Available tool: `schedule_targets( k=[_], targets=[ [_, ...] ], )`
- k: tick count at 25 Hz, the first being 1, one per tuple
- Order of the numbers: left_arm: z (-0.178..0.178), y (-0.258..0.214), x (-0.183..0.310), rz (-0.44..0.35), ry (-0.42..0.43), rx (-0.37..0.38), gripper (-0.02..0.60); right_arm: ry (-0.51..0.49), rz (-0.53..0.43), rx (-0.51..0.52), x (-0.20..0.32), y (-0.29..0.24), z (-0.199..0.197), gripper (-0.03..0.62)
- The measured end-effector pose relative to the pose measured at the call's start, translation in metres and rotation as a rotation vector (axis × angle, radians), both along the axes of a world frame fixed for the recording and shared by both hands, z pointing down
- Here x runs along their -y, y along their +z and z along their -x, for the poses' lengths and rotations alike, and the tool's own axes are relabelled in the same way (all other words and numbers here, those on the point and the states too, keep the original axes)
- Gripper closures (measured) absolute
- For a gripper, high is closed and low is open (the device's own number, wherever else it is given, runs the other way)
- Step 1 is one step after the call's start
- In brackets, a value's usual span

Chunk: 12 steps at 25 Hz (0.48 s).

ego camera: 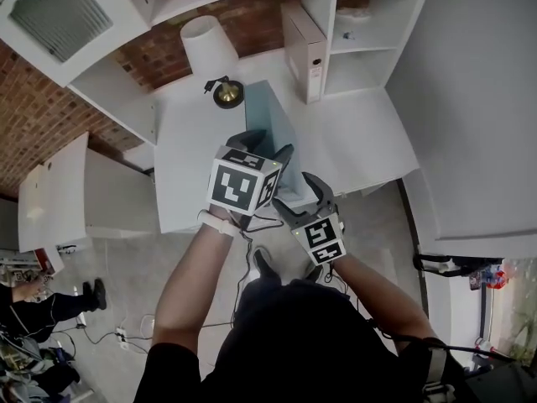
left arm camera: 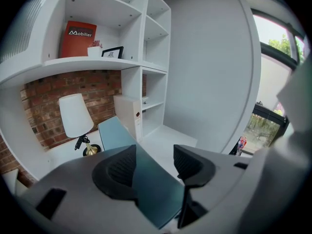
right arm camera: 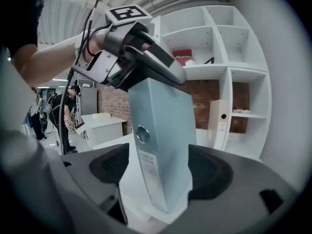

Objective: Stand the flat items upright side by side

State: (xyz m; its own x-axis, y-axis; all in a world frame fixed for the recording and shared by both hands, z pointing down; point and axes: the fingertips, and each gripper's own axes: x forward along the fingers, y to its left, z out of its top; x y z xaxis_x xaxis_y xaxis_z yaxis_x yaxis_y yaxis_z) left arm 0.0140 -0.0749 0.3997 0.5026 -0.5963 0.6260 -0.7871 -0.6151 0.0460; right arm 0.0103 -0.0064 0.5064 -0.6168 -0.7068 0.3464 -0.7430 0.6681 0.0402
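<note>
Head view: pale blue binder (ego camera: 270,112) stands on its lower edge on the white desk (ego camera: 361,145), spine toward the person. It is near the front of the desk, between the lamp (ego camera: 210,47) and the open shelf unit (ego camera: 361,40). A white file (ego camera: 304,44) stands upright against the shelf unit's left wall, well apart from the blue binder.

Left gripper (ego camera: 270,148): sits at the top of the binder, marker cube facing the camera. Left gripper view: the binder's cover runs between the two pads, which are closed onto its upper edge. Right gripper view confirms this, with the left gripper clamped over the binder's top corner and a hand on its grip.

Right gripper (ego camera: 294,193): lower and nearer the person, level with the spine. Right gripper view: jaws stand wide apart with the binder's spine between them. A strip of desk shows between the left pad (right arm camera: 114,165) and the spine, so there is no squeeze on that side. The right pad lies just beside the cover; contact cannot be told.

The spine carries a round finger hole and a label below it. The label's print is too small to read.

Background: brick wall and a red box (left arm camera: 77,39) on the upper shelf.
</note>
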Motion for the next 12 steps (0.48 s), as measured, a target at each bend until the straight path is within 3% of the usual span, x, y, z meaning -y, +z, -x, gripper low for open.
schedule_targets(
  k=[2, 5, 8, 12],
  targets=[
    [-0.013, -0.004, -0.003, -0.009, 0.016, -0.030, 0.354, 0.031, -0.008, -0.026, 0.002, 0.000, 0.005, 0.205],
    [-0.028, -0.014, -0.009, -0.026, 0.036, -0.137, 0.354, 0.122, 0.000, -0.072, 0.014, 0.006, -0.004, 0.201],
    [-0.027, -0.018, -0.012, -0.057, 0.030, -0.199, 0.354, 0.171, -0.005, -0.094, 0.022, 0.007, -0.016, 0.263],
    [-0.001, -0.029, -0.011, -0.118, -0.022, -0.281, 0.354, 0.179, 0.004, -0.083, 0.022, 0.007, -0.020, 0.293]
  ],
)
